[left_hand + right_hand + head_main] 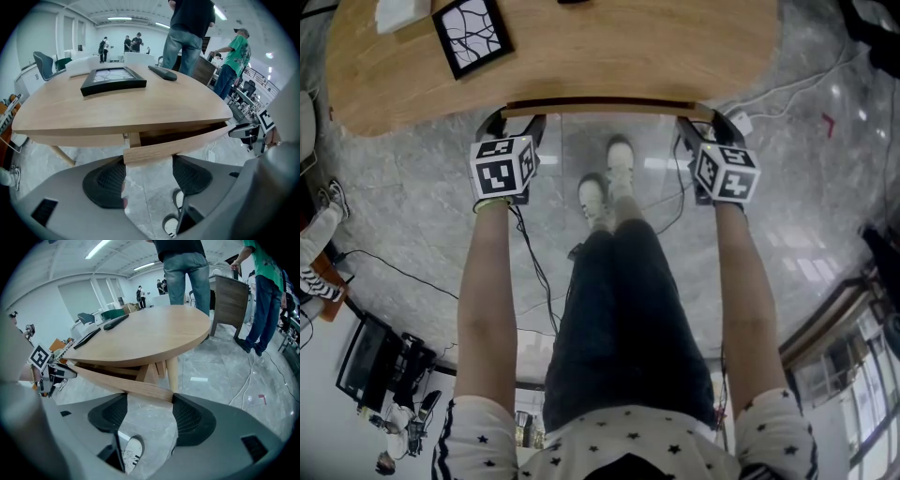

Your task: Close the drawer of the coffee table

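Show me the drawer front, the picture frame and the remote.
drawer front [176, 146]: left gripper view, middle of its wooden face.
picture frame [112, 76]: left gripper view, centre of its picture.
remote [162, 72]: left gripper view, middle of its body.

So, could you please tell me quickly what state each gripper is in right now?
Left gripper: open, holding nothing, jaw tips up at the drawer front.
Right gripper: open, holding nothing, jaw tips at the same drawer front.
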Demonstrator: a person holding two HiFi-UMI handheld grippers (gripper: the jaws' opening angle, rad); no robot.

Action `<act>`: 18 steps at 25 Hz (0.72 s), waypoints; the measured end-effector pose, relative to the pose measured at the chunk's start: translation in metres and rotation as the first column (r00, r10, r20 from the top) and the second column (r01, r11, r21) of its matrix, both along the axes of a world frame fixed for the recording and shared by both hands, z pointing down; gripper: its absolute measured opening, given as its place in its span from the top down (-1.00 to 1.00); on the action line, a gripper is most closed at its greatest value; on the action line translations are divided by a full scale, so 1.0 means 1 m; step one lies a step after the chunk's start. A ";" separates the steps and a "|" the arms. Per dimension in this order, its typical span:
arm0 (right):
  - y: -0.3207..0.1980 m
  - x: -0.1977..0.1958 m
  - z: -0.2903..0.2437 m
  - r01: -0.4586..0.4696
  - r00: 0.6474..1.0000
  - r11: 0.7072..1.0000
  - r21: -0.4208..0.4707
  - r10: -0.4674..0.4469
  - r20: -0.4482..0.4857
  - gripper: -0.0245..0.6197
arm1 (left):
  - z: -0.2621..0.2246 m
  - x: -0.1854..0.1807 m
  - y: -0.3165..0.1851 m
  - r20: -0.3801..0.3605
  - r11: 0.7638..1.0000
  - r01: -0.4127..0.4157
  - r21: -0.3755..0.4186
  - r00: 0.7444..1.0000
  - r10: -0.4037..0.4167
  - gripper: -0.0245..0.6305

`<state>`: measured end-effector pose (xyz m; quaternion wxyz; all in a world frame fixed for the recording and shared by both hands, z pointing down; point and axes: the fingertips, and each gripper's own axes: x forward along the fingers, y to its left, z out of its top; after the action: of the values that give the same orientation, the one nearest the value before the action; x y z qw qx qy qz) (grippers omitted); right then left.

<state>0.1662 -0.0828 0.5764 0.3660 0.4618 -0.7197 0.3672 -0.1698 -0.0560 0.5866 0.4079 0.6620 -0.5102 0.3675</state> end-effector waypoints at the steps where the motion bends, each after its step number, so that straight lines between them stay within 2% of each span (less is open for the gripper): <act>1: -0.001 0.000 0.000 0.000 1.000 1.000 0.001 0.000 0.000 -0.06 | 0.000 0.000 -0.001 -0.001 1.000 0.005 0.001 1.000 -0.005 -0.05; 11: -0.014 -0.001 -0.001 -0.005 1.000 1.000 0.011 0.005 0.002 -0.06 | -0.001 -0.001 -0.012 -0.015 0.998 0.068 0.014 0.998 -0.067 -0.05; 18: -0.025 -0.002 -0.001 -0.007 1.000 1.000 0.019 0.007 0.003 -0.06 | 0.001 -0.001 -0.019 -0.059 0.986 0.166 0.017 0.985 -0.165 -0.04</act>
<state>0.1646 -0.1076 0.5755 0.3594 0.4672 -0.7222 0.3620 -0.1709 -0.0747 0.5874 0.4441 0.6323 -0.5554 0.3074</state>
